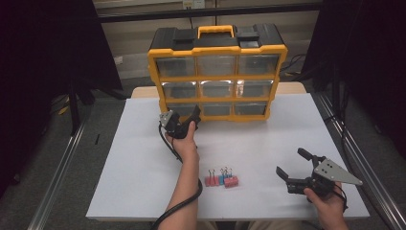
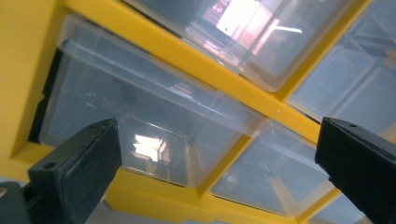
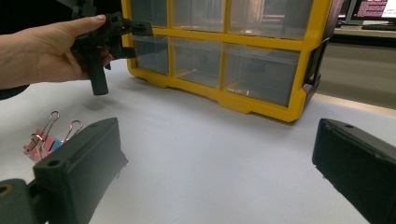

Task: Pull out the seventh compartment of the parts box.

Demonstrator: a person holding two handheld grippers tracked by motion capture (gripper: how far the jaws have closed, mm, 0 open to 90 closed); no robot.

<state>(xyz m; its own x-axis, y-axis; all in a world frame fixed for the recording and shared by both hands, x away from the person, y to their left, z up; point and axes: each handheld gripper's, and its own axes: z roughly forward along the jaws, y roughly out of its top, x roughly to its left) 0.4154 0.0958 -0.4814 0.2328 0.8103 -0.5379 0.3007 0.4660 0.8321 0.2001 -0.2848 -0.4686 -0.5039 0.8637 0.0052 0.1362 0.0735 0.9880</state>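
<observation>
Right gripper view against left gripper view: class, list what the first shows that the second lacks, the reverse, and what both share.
Right gripper view: binder clips on the white table, and the person's hand holding the left tongs at the cabinet's bottom-left drawer. Left gripper view: that clear drawer close up, framed by open black jaws. Shared: the yellow drawer cabinet with clear drawers.

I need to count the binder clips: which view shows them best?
The high view: the binder clips lie in full sight on the white table, pink and blue. The right gripper view catches a few at its left edge, partly behind a jaw. The left gripper view faces the drawers.
</observation>
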